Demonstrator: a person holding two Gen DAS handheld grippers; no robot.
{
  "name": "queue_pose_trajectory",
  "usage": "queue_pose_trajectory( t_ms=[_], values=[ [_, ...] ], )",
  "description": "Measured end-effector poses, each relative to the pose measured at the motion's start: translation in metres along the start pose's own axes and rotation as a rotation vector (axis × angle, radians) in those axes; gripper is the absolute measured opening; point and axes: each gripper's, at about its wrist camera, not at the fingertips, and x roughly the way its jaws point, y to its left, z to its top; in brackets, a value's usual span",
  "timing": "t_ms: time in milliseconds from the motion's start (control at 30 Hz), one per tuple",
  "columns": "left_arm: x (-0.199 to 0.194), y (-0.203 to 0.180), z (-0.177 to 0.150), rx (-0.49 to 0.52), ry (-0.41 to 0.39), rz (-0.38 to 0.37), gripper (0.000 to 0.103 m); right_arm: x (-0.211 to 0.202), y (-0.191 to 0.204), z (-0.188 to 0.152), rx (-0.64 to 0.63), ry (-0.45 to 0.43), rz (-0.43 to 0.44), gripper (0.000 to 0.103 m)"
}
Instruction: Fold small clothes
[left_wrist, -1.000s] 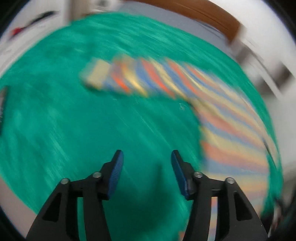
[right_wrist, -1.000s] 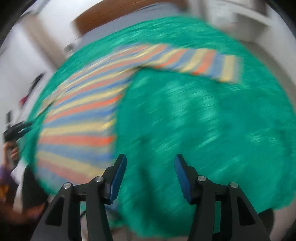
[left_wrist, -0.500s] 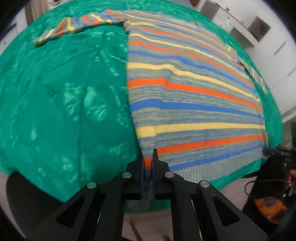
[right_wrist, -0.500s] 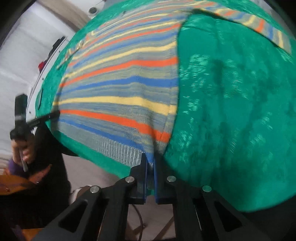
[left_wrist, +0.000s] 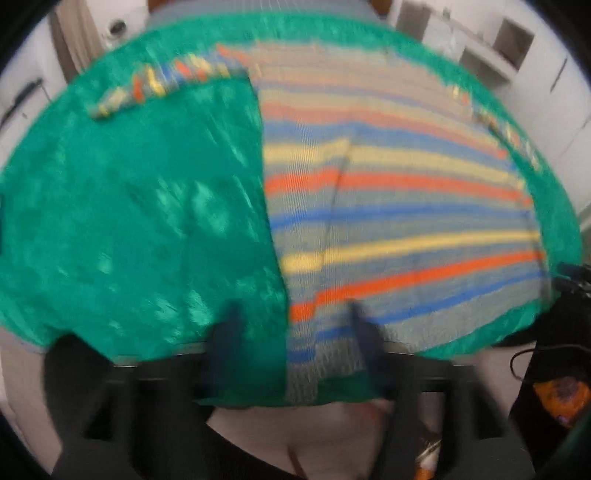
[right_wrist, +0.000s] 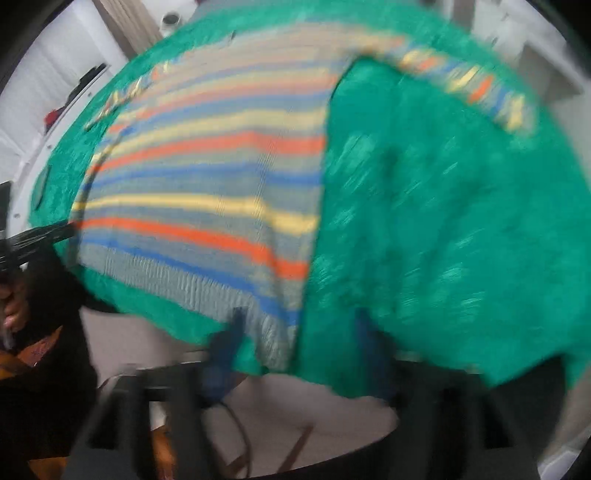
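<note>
A striped knit sweater in orange, blue, yellow and grey lies flat on a green cloth, one sleeve stretched along the far edge. My left gripper hangs over the sweater's near left hem corner; its jaws are opening, the hem lies between them and the pads stand clear of it. The right wrist view shows the same sweater with its other sleeve. My right gripper is over the near right hem corner, jaws opening, pads off the fabric. Both views are blurred.
The green cloth drapes over the table's near edge. White cabinets and shelves stand behind the table. A person's hand holding the other gripper shows at the left of the right wrist view. Dark cables hang near the table's right corner.
Half a second ago both grippers were shut on the sweater's two hem corners. Both have since let go and their jaws have spread apart. A crease now runs up the sweater's left part.
</note>
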Motion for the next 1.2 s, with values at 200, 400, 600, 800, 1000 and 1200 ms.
queue_pose_trajectory(
  t_ms=[200, 400, 600, 800, 1000, 1200],
  values=[
    [-0.027, 0.004, 0.026, -0.050, -0.171, 0.073, 0.095, -0.040, 0.008, 0.022, 0.034, -0.159, -0.233, 0.080],
    [-0.046, -0.015, 0.035, -0.058, -0.245, 0.106, 0.095, -0.063, 0.033, 0.044, -0.015, -0.261, -0.368, 0.080],
    [-0.062, -0.038, 0.040, 0.004, -0.284, 0.187, 0.096, -0.079, 0.048, 0.051, -0.031, -0.311, -0.415, 0.080],
    [-0.072, -0.040, 0.039, -0.007, -0.298, 0.187, 0.096, -0.087, 0.055, 0.053, -0.050, -0.331, -0.450, 0.081],
    [-0.071, -0.040, 0.038, -0.022, -0.288, 0.181, 0.097, -0.094, 0.059, 0.053, -0.074, -0.343, -0.496, 0.081],
    [-0.071, -0.040, 0.037, -0.025, -0.288, 0.188, 0.097, -0.098, 0.058, 0.054, -0.077, -0.335, -0.530, 0.084]
  ],
)
